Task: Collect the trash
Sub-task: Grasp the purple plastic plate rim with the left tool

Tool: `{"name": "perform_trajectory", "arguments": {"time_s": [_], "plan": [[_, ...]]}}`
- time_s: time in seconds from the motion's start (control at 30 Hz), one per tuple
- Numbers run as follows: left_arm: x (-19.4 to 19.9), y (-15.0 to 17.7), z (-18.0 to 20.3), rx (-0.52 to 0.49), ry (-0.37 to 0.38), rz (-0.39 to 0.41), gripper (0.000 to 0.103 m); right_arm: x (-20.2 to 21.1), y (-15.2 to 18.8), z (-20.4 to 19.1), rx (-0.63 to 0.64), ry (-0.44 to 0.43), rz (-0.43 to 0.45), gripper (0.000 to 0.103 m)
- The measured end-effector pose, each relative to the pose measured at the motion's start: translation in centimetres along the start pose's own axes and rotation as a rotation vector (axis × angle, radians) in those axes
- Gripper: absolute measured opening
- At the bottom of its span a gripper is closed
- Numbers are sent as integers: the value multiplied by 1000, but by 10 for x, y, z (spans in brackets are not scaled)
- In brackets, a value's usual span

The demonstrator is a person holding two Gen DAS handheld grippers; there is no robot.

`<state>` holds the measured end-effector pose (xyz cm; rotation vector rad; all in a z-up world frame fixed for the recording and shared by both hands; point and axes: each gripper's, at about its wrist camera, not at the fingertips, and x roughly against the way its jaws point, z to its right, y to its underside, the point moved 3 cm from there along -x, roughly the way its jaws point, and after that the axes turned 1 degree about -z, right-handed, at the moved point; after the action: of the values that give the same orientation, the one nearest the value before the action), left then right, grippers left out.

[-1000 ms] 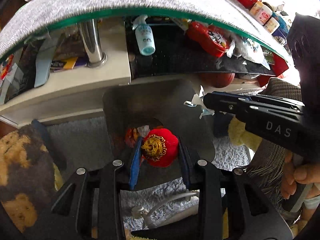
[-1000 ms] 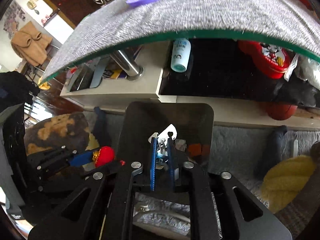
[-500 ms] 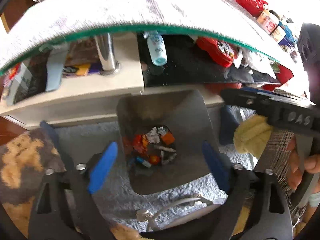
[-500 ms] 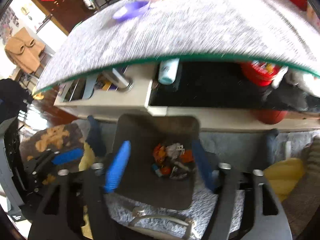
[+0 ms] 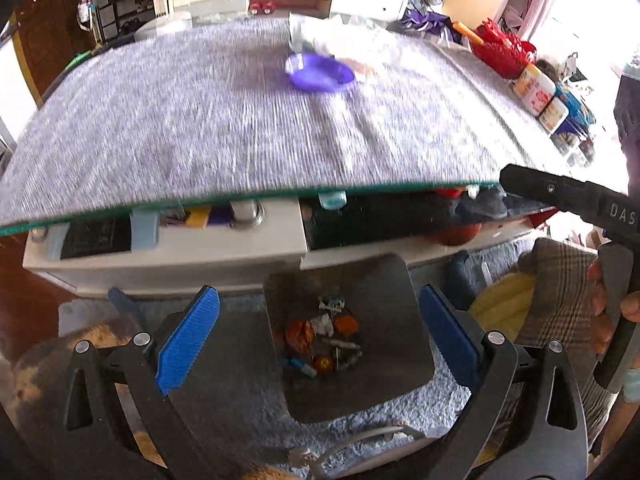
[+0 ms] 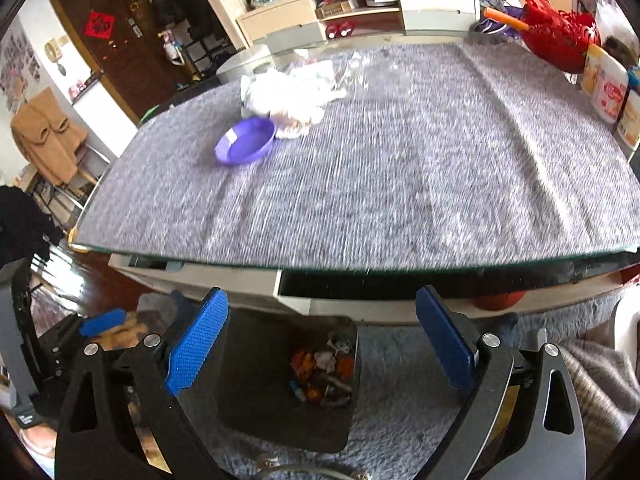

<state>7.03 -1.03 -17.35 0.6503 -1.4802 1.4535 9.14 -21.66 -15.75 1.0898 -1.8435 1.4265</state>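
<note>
On the floor below the table edge, the left tongs (image 5: 318,330) hang spread wide, their blue ribbed pads holding nothing, over a dark square bin (image 5: 352,384) with rounded corners standing on a pale shaggy rug (image 5: 248,408). Crumpled trash (image 5: 322,340), orange, white and grey scraps, lies at the bin's bottom. Above, a grey woven cloth (image 5: 200,132) covers the glass-edged table (image 5: 120,218), carrying a shallow purple plastic dish (image 5: 320,74) and, just behind it, a heap of white crumpled wrapping (image 6: 292,92). Farther right stand a red lacy basket (image 6: 560,40) and labelled jars (image 6: 604,88). The right tongs (image 6: 320,340) are likewise wide apart and empty above the bin.
</note>
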Motion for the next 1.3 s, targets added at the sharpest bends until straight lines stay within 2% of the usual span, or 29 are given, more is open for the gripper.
{"name": "perform_trajectory", "arguments": {"time_s": [0.27,0.57,0.8,1.0,1.3], "plan": [[9,-51,-8,5,-20,53,95,-1,-37,7,6,23,28,95],[-7,-116,-11,-19,-16,87,94,-18,-94,21,-13,43,69,95],[-36,-157,-23,-11,-9,69,82,-48,-142,33,-33,72,81,95],[-66,-178,-30,-8,-7,35,75,-78,-172,37,-43,93,84,95],[-98,-188,-39,13,2,-2,74,-121,-187,46,-89,74,39,95]]}}
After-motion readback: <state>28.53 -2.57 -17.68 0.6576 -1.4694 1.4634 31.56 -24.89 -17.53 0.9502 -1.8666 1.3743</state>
